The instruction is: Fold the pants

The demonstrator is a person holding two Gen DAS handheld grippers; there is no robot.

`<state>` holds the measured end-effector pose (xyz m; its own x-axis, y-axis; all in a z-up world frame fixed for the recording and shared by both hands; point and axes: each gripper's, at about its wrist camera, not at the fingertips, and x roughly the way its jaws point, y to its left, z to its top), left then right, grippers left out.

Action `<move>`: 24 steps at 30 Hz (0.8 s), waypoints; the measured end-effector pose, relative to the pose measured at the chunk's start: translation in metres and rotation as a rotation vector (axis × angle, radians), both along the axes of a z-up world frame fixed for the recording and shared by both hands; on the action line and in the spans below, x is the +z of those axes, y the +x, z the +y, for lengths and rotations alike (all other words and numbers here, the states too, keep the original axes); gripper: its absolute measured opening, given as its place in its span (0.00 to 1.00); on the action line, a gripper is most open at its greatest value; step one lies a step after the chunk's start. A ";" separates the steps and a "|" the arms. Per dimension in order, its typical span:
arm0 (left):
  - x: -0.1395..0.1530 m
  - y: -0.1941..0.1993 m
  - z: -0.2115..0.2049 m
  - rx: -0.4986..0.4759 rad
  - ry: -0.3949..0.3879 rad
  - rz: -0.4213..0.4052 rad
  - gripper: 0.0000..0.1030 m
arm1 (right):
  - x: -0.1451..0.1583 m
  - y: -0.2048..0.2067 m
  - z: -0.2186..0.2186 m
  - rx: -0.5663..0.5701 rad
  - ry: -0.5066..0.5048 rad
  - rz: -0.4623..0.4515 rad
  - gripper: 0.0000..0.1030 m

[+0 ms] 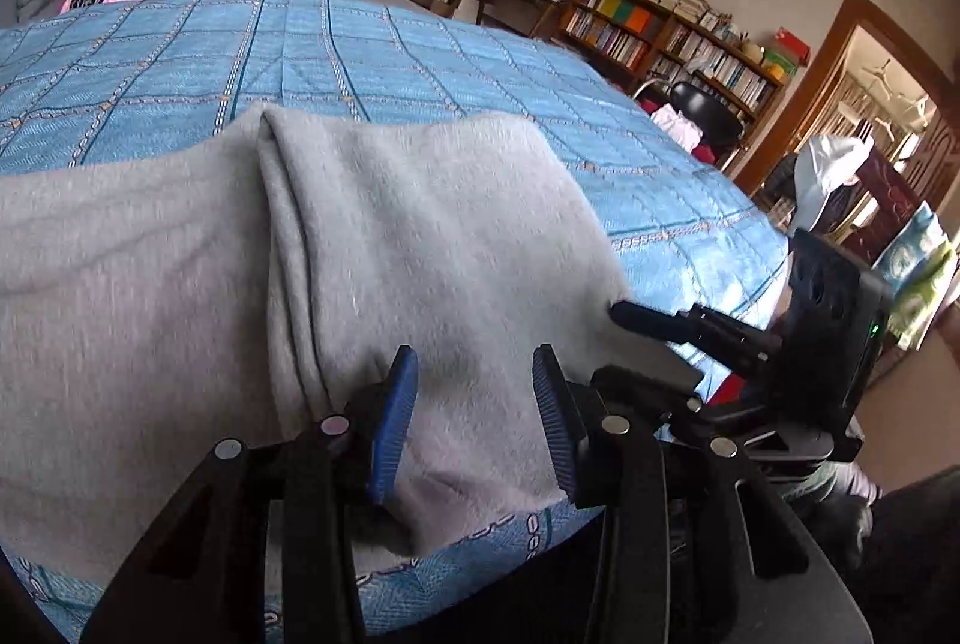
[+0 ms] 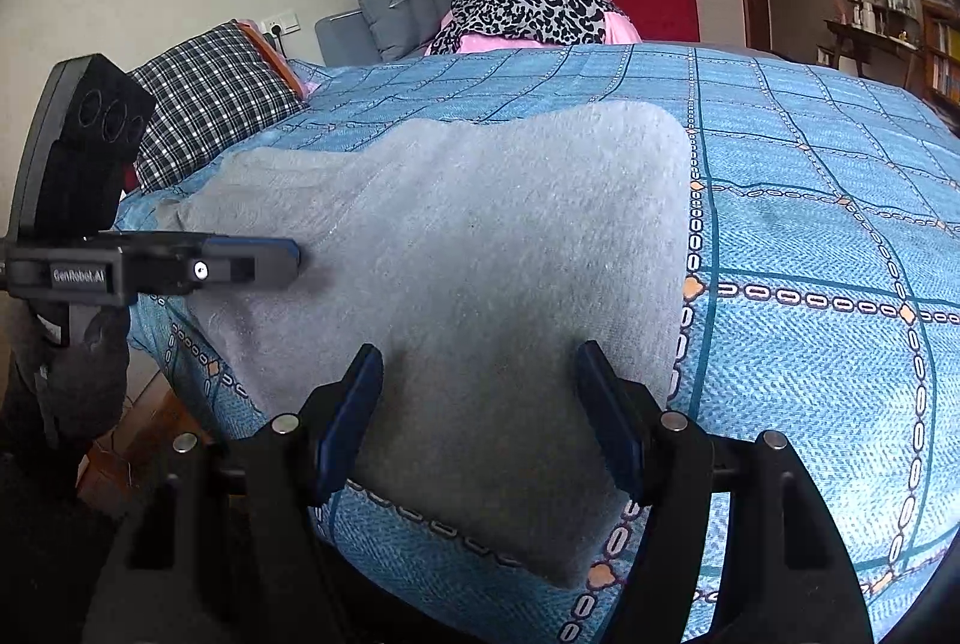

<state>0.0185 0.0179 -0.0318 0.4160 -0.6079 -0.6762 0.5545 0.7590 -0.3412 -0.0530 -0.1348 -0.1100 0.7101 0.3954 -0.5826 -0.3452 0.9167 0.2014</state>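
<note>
Grey pants (image 2: pixel 480 284) lie on a blue-checked bed (image 2: pixel 810 236); bookshelves (image 1: pixel 672 38) line the wall. The left gripper (image 1: pixel 474 422) reads "GenRobot.AI"; both it and the right gripper (image 2: pixel 480 416) have jaws apart, gripping nothing.

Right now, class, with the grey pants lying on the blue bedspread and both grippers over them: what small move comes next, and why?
Probably lower the left gripper and the right gripper onto the near edge of the pants and pinch: both are open and hold nothing.

Soft daylight filled the room, brightest at the doorway (image 1: pixel 882 104). Fisheye curvature bent the bed (image 2: pixel 810 236) edges, corners vignetted black, and the grey pants (image 1: pixel 150 296) looked slightly blurred.
</note>
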 end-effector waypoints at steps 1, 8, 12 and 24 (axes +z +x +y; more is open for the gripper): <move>-0.006 -0.001 0.000 0.003 0.019 0.006 0.39 | 0.000 -0.001 0.000 0.006 -0.011 -0.003 0.66; -0.021 -0.002 0.013 -0.012 -0.003 0.010 0.31 | -0.007 -0.011 0.001 0.046 -0.082 -0.027 0.66; -0.026 -0.002 0.018 -0.013 -0.028 0.002 0.31 | -0.005 -0.012 0.001 0.058 -0.104 -0.028 0.66; -0.027 -0.002 0.024 -0.002 -0.070 0.007 0.31 | 0.049 0.050 -0.012 0.051 -0.051 -0.065 0.66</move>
<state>0.0164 0.0419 -0.0589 0.4105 -0.6544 -0.6350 0.5534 0.7322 -0.3969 -0.0030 -0.1464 -0.0611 0.7265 0.4032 -0.5565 -0.4027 0.9059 0.1306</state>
